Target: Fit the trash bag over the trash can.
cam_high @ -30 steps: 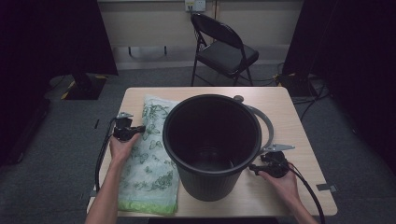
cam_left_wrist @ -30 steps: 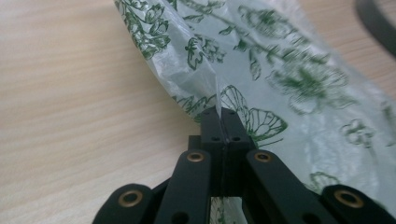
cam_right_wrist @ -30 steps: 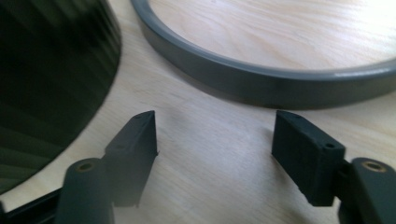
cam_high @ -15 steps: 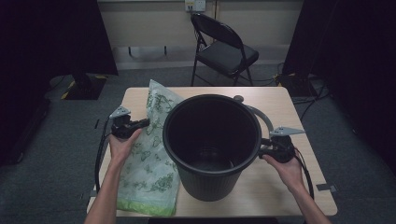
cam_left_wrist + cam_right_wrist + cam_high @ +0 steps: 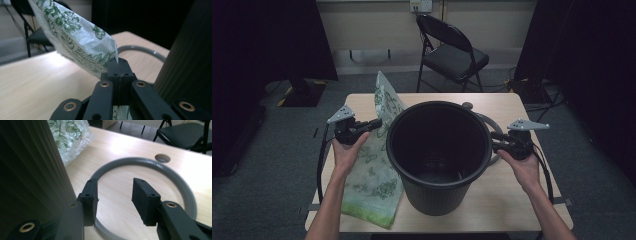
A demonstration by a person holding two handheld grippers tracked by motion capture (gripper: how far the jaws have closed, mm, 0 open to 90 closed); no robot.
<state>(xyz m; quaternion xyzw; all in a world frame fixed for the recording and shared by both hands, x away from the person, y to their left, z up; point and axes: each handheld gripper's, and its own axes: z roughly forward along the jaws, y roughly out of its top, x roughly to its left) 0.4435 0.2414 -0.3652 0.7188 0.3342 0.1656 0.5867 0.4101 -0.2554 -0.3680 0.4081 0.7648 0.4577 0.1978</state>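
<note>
A large black bucket stands upright in the middle of the wooden table. Left of it lies a white plastic bag with a green leaf print. My left gripper is shut on the bag's edge and holds that end up off the table, close to the bucket wall. My right gripper hovers by the bucket's right side near the rim. Its jaws are open and have just been closing, with nothing between them. A grey ring lies on the table beneath.
The grey ring lies behind and to the right of the bucket, near a round hole in the tabletop. A black folding chair stands beyond the table's far edge. Dark curtains hang on both sides.
Both hands have risen. The left gripper has lifted the bag's far end off the table, so it stands up. The right gripper has climbed toward the bucket's rim, and its jaws have narrowed.
</note>
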